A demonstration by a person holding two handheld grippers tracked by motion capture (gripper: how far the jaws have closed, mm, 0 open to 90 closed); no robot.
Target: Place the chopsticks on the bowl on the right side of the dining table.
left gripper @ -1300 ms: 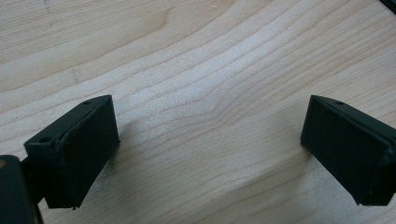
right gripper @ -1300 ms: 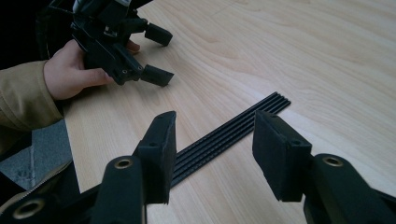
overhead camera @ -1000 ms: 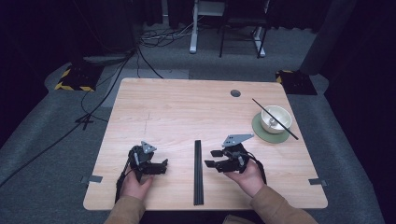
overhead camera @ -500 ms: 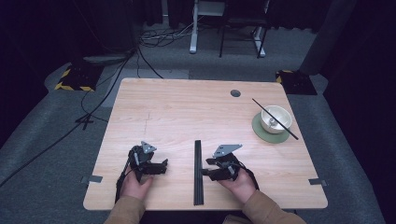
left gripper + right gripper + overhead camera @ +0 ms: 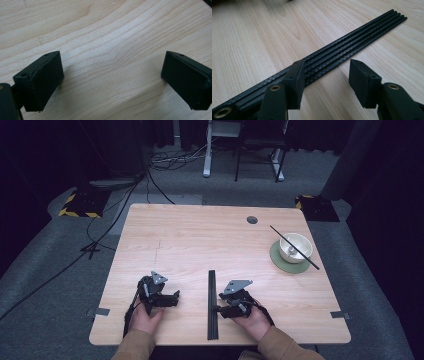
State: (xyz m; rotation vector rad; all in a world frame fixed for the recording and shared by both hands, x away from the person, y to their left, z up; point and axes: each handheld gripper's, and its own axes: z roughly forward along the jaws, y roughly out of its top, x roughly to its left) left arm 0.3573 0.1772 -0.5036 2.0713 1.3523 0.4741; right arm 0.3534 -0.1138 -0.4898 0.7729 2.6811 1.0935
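High view: wooden table (image 5: 200, 240), person's two hands at the near edge, each with a gripper. Left gripper (image 5: 172, 297) rests on the board left of centre, aimed toward the middle; right gripper (image 5: 220, 307) sits just beside a bundle of black rods (image 5: 212, 305) that lies front to back across the near middle of the table. From above the bundle reads as one dark strip. Right gripper view resolves it: several thin black rods (image 5: 342, 47) side by side, touching, with a fine checkered weave on their surface, running diagonally away. Same view shows the right gripper (image 5: 325, 75) with jaws parted at a middling width, nothing clamped; one jaw overlaps the rods' near edge, the other stands over bare wood. Whether that jaw touches the rods, cannot tell. Left gripper view: left gripper (image 5: 112, 75) spread wide, only wood grain between the jaws, nothing held. Far right of the table in the high view: a pale bowl (image 5: 302, 242) on a round green mat (image 5: 275, 257), a single black rod (image 5: 312, 262) lying across the bowl's rim and jutting out both sides. Something small and pale sits inside the bowl, too small to identify.
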